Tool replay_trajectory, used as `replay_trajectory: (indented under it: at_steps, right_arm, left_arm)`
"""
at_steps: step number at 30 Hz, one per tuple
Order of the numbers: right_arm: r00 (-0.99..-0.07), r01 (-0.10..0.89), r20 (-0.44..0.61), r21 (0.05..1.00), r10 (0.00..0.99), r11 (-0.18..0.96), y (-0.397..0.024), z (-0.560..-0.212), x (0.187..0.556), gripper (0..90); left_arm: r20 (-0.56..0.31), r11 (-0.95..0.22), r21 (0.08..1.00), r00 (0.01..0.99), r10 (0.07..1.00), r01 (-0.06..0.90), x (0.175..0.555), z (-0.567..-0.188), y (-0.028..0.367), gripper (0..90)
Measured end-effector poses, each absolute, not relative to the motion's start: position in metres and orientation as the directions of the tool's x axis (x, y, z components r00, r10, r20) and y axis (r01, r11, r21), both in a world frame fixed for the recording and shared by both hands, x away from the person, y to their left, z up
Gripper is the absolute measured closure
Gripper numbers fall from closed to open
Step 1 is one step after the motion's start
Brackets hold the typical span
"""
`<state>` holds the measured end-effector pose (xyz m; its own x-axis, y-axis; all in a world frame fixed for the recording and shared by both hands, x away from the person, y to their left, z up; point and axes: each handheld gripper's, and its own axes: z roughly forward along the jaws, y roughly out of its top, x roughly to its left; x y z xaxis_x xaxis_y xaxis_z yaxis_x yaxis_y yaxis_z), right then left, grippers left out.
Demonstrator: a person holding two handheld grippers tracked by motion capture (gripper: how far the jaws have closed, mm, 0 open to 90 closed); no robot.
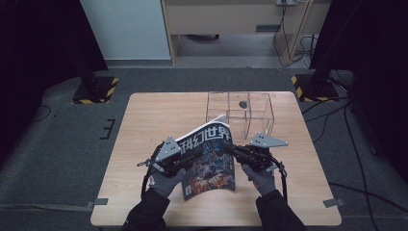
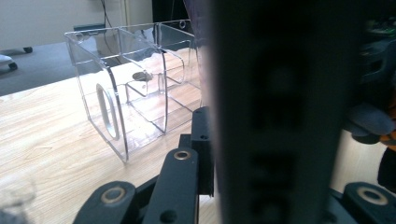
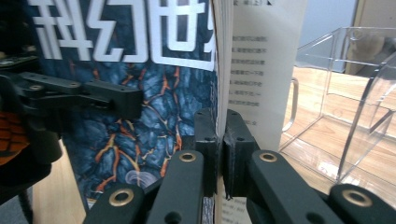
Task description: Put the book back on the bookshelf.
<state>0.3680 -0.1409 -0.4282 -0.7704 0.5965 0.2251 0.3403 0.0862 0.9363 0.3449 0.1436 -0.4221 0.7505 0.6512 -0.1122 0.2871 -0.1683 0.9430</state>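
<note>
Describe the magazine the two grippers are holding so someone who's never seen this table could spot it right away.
On the wooden table, look at the near edge, in front of the clear plastic organizer. The magazine is held up off the wood, clamped between the left gripper and the right gripper. It's the only printed thing there: a dark blue cover with orange artwork and large white Chinese characters.

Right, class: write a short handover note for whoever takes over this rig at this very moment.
Left gripper: shut on the magazine, at its spine side.
Right gripper: shut on the magazine's open page edge.
The magazine is held upright above the table, in front of the clear acrylic organizer.
Done: magazine lifted and gripped on both sides.
Left: probably slotting it into an organizer compartment; none holds it yet.
</note>
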Motion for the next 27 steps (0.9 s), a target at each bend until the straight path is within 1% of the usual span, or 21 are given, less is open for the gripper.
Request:
replay_trajectory:
  at_steps: [2, 6, 15, 16, 17, 20, 21, 22, 23, 24, 27]
  right_arm:
    - [-0.763, 0.343, 0.23, 0.936, 0.604, 0.078, -0.142, -0.428, 0.369, 84.7]
    - [-0.752, 0.353, 0.245, 0.934, 0.612, 0.06, -0.145, -0.427, 0.37, 82.7]
    - [-0.744, 0.362, 0.265, 0.931, 0.613, 0.038, -0.15, -0.426, 0.372, 74.7]
    - [-0.743, 0.362, 0.263, 0.932, 0.615, 0.038, -0.151, -0.426, 0.372, 72.7]
    - [-0.735, 0.354, 0.252, 0.934, 0.629, 0.04, -0.151, -0.426, 0.372, 67.0]
    - [-0.717, 0.341, 0.237, 0.939, 0.656, 0.033, -0.152, -0.426, 0.372, 62.7]
    - [-0.706, 0.336, 0.231, 0.941, 0.67, 0.029, -0.153, -0.426, 0.373, 59.9]
    - [-0.706, 0.336, 0.231, 0.941, 0.67, 0.029, -0.153, -0.426, 0.373, 59.9]
    - [-0.697, 0.332, 0.228, 0.943, 0.68, 0.025, -0.154, -0.425, 0.374, 57.6]
    - [-0.68, 0.33, 0.224, 0.944, 0.698, 0.018, -0.158, -0.425, 0.374, 52.8]
    - [-0.653, 0.325, 0.209, 0.946, 0.728, 0.019, -0.163, -0.425, 0.376, 45.8]
  left_arm:
    - [-0.129, -0.157, 0.944, 0.758, 0.639, 0.292, 0.343, -0.418, 0.143, 81.5]
    - [-0.11, -0.169, 0.945, 0.759, 0.642, 0.28, 0.34, -0.413, 0.139, 81.8]
    - [-0.127, -0.156, 0.946, 0.768, 0.627, 0.284, 0.336, -0.408, 0.136, 81.8]
    - [-0.129, -0.155, 0.945, 0.767, 0.629, 0.287, 0.336, -0.408, 0.135, 81.8]
    - [-0.131, -0.151, 0.946, 0.766, 0.63, 0.287, 0.335, -0.406, 0.135, 81.8]
    - [-0.127, -0.153, 0.947, 0.766, 0.63, 0.282, 0.333, -0.403, 0.134, 81.9]
    - [-0.128, -0.149, 0.948, 0.766, 0.63, 0.281, 0.332, -0.402, 0.135, 81.9]
    - [-0.128, -0.149, 0.948, 0.766, 0.63, 0.281, 0.332, -0.402, 0.135, 81.9]
    - [-0.132, -0.141, 0.949, 0.765, 0.63, 0.28, 0.331, -0.399, 0.136, 81.9]
    - [-0.131, -0.134, 0.952, 0.764, 0.631, 0.274, 0.33, -0.396, 0.137, 81.9]
    - [-0.125, -0.124, 0.957, 0.757, 0.642, 0.263, 0.328, -0.391, 0.139, 81.8]
